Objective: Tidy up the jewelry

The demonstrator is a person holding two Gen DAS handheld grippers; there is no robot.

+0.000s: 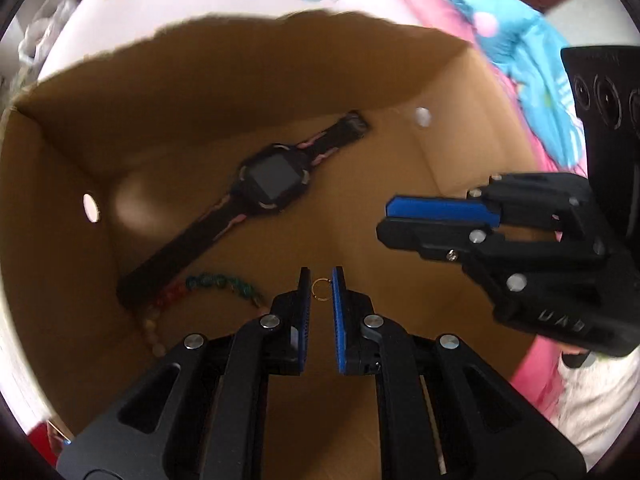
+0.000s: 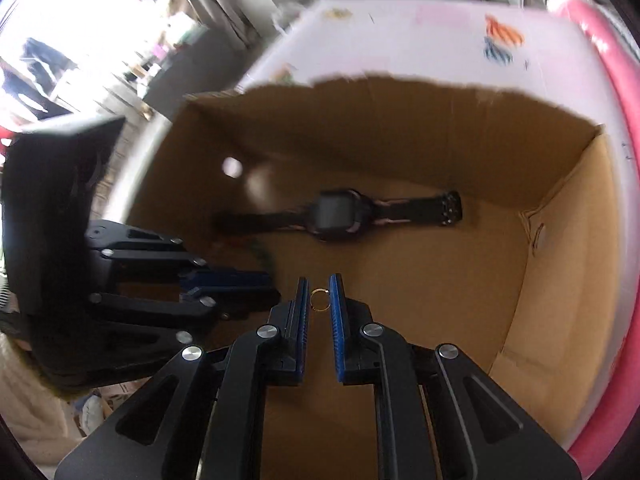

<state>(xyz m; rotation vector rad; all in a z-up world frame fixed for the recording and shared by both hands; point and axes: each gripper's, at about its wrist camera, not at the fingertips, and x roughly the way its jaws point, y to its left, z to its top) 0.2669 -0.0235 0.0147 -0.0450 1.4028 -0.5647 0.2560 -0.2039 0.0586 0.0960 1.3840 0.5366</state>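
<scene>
your left gripper hangs over the open cardboard box, its blue pads drawn in narrow on a small gold ring that sits pinched between the fingertips. your right gripper does the same over the same box: jaws close together, a second thin gold ring caught between the blue pads. both tools point steeply down into the box, side by side, each showing in the other's camera (the right one's jaws look nearly closed from the left view, and its ring cannot be made out there).

on the box floor lies a black watch with pink trim on its strap, stretched out flat. a beaded bracelet with green, red and pale beads curls just beside one end of the strap, near your left gripper. the box stands on a pale pink surface with a bright pink edge.
</scene>
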